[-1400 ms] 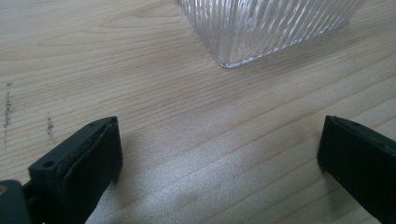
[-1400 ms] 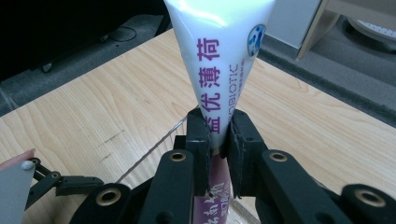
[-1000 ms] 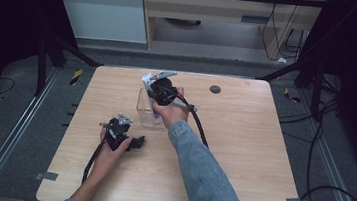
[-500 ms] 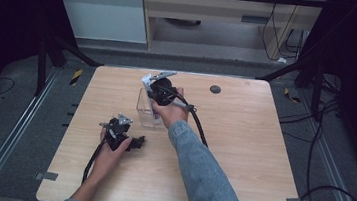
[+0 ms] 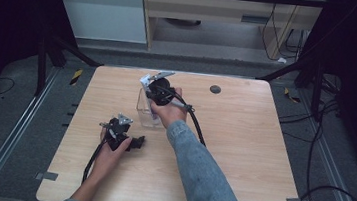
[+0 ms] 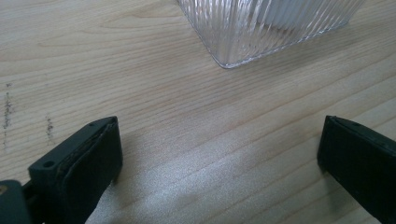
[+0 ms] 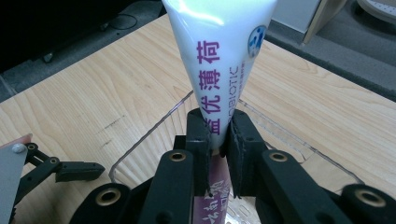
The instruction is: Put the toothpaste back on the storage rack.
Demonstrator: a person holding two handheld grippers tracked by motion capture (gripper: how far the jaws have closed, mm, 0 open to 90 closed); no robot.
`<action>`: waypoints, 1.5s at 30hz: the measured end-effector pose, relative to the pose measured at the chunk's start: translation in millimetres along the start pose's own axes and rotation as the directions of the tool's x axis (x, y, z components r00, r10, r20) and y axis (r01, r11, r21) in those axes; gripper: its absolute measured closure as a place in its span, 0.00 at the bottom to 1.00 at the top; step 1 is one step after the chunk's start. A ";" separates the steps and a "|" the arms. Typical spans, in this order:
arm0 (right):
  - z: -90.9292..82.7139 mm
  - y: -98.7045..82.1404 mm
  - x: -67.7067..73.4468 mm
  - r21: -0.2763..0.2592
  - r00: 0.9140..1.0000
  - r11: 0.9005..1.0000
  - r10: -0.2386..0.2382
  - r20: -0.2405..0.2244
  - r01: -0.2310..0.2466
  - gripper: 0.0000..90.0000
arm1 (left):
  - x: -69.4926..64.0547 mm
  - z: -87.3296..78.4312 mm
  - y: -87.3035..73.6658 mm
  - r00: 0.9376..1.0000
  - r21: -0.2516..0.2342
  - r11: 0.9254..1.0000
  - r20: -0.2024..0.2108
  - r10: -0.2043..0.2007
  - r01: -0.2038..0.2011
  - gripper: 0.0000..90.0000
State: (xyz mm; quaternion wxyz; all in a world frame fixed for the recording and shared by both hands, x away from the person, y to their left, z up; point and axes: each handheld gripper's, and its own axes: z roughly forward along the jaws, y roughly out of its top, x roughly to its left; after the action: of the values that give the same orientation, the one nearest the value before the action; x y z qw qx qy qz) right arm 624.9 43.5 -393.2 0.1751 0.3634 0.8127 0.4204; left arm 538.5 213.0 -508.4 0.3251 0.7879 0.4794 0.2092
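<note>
A white tube [image 7: 219, 46] with purple lettering stands upright between the jaws of my right gripper [image 7: 219, 126], which is shut on its lower part. The tube's bottom end reaches down into a clear ribbed plastic container [image 7: 154, 126]. In the high view the right gripper [image 5: 153, 94] hangs over that container [image 5: 146, 111] at the table's middle back, with the tube [image 5: 144, 80] poking out of it. My left gripper [image 5: 137, 141] lies low on the wood in front of the container. Its jaws stand wide open [image 6: 219, 135] with bare table between them and the container's corner [image 6: 261, 28] just ahead.
A small dark round disc [image 5: 215, 89] lies near the back edge of the wooden table [image 5: 241, 152]. Each gripper's cable trails toward the person. Metal rails and loose cables lie on the floor on both sides.
</note>
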 end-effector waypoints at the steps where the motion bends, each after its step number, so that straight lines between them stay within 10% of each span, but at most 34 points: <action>1: 0.0 0.0 0.0 0.000 1.000 1.000 0.000 0.000 0.000 0.89 | 0.0 0.0 0.0 1.000 0.000 1.000 0.000 0.000 0.000 0.00; 45: 21.8 11.6 8.8 0.030 1.000 0.999 0.011 0.029 -0.011 0.87 | 0.1 -0.1 0.0 1.000 0.001 1.000 0.000 0.001 -0.001 0.00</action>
State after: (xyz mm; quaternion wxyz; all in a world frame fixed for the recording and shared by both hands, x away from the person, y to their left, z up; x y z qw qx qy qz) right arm 637.0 66.6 -396.5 0.1790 0.3765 0.8144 0.4037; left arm 538.6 213.1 -508.3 0.3246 0.7884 0.4789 0.2090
